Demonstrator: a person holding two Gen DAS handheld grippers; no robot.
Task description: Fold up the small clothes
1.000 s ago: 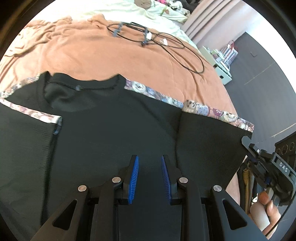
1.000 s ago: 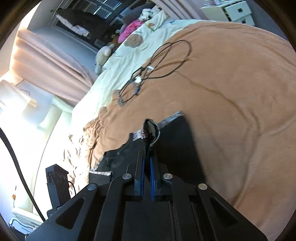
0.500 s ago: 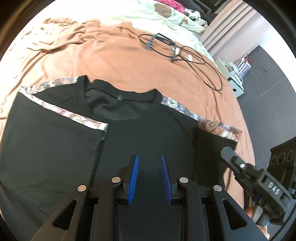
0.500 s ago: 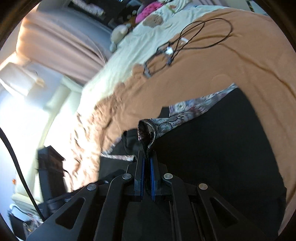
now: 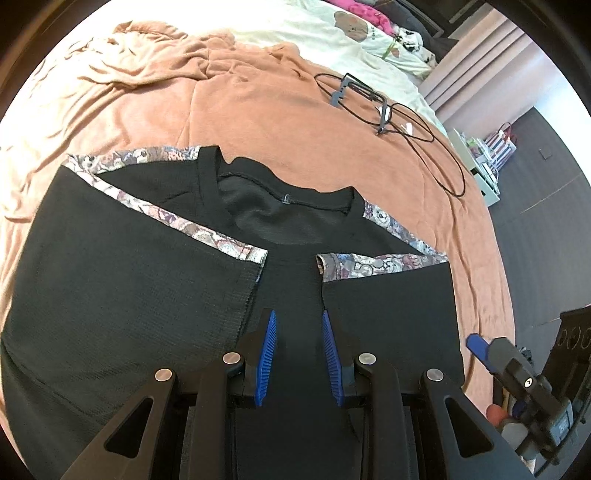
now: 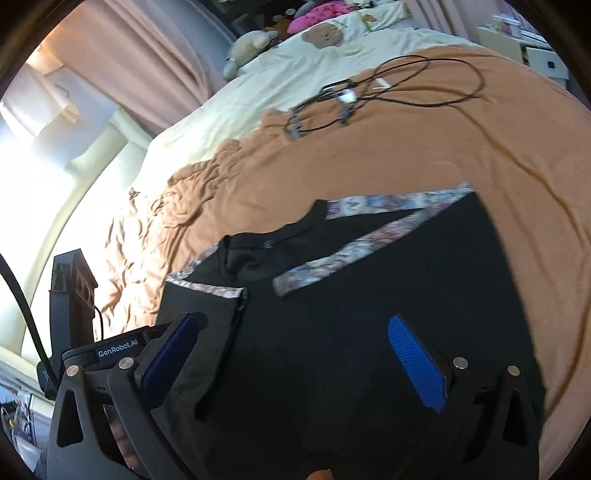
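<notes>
Shirt: a black shirt (image 5: 295,295) with patterned trim lies flat on the bed, filling the lower middle of the left wrist view, neckline toward the top of the frame.
Left-side sleeve: folded in over the body, its patterned band (image 5: 177,218) running diagonally from upper left down toward centre.
Right-side sleeve: folded in too, its patterned cuff (image 5: 369,264) lying just right of centre, close to the other band's end but apart from it.
Same shirt, right wrist view: the shirt (image 6: 351,314) covers the lower centre, both patterned bands meeting near the middle of the frame.
Left hand-held gripper: the left hand-held gripper (image 5: 298,356) hovers over the shirt's middle at bottom centre, blue pads partly apart, nothing between them but the cloth lying below.
Right hand-held gripper: the right hand-held gripper (image 6: 295,362) has its jaws opening, spread wide across the bottom of its own view; nothing is pinched, the shirt lies beneath. It also shows at the lower right edge of the left wrist view (image 5: 480,347).
Blanket: an orange-brown blanket (image 5: 295,122) under the shirt, rumpled at upper left.
Cable: a black cable (image 5: 417,133) with a small bracket is looped on the blanket at upper right, well apart from the shirt.
Bedding: cream bedding (image 5: 332,33) with a bear print along the top edge.
Curtains: pink curtains (image 6: 147,66) at upper left of the right wrist view.
</notes>
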